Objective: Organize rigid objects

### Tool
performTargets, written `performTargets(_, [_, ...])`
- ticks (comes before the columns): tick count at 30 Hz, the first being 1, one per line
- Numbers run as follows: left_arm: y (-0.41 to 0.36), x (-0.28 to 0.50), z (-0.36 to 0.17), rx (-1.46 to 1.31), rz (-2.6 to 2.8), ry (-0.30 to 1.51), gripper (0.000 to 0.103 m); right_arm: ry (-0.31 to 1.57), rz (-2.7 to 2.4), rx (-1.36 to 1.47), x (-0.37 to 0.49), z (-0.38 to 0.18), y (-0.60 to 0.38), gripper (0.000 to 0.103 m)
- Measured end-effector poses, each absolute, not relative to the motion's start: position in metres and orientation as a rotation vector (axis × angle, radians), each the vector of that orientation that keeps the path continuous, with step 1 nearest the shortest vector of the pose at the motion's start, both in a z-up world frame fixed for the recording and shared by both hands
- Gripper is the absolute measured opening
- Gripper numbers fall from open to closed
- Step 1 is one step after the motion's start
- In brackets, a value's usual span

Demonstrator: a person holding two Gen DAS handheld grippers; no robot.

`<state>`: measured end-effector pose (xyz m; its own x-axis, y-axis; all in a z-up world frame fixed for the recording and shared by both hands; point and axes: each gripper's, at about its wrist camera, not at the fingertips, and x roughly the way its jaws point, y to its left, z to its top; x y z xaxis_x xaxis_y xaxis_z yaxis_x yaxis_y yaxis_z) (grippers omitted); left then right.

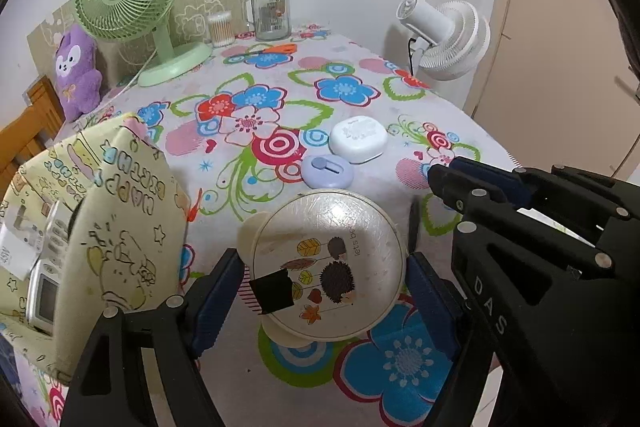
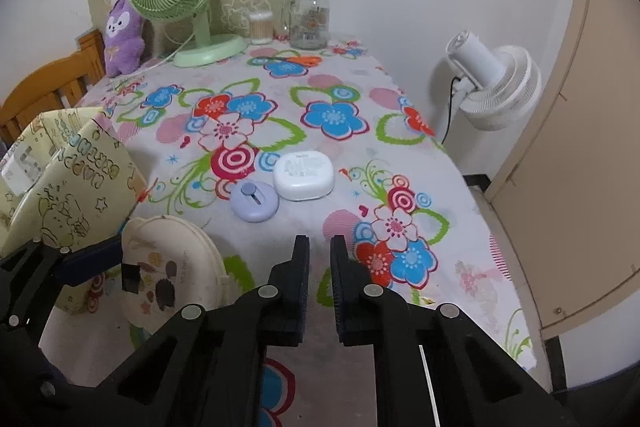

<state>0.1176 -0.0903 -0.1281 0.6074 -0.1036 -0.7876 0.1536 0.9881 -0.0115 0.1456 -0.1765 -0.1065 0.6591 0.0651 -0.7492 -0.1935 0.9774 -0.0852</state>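
Container sitting gripped between left gripper pads, storage box lying just left; right gripper hovering nearly closed, empty.

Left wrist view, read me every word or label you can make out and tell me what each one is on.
"let's be…", cut off by glare: round lid.
"DAS": right hand-held gripper.
"HAPPY BIRTHDAY", upside down: yellow box.
Label on the glass jar: too small to read.
Print on the white case: too blurred.
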Motion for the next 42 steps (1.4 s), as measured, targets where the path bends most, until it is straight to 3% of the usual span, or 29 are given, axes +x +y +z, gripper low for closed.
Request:
performTargets(14, [-0.084, 0.114, -0.143, 0.045, -0.147, 0.939, 0.083, 0.907, 0.180, -0.115, 0.143, -0.122, -0.187, 0.015])
performTargets(18, [-0.083, 0.114, -0.148, 0.044, -0.140, 0.947, 0.082, 0.937, 0.191, -0.105, 0.145, -0.131, -0.188, 0.029])
performTargets(26, [-0.083, 0.115, -0.158, 0.087, -0.124, 0.948, 0.082, 0.972, 0.206, -0.075, 0.150, -0.144, -0.183, 0.037])
performTargets(28, [-0.084, 0.115, -0.160, 0.109, -0.113, 0.943, 0.081, 0.975, 0.216, -0.079, 0.151, -0.145, -0.179, 0.045])
performTargets(31, [-0.082, 0.115, -0.164, 0.105, -0.118, 0.955, 0.081, 0.984, 0.232, -0.093, 0.153, -0.149, -0.172, 0.048])
performTargets(35, [-0.078, 0.117, -0.166, 0.080, -0.126, 0.967, 0.081, 0.962, 0.217, -0.147, 0.153, -0.152, -0.161, 0.048])
performTargets(37, [-0.077, 0.119, -0.167, 0.066, -0.128, 0.972, 0.079, 0.955, 0.207, -0.151, 0.154, -0.152, -0.160, 0.036])
performTargets(42, [-0.077, 0.120, -0.166, 0.059, -0.138, 0.972, 0.077, 0.960, 0.205, -0.149, 0.156, -0.151, -0.159, 0.035])
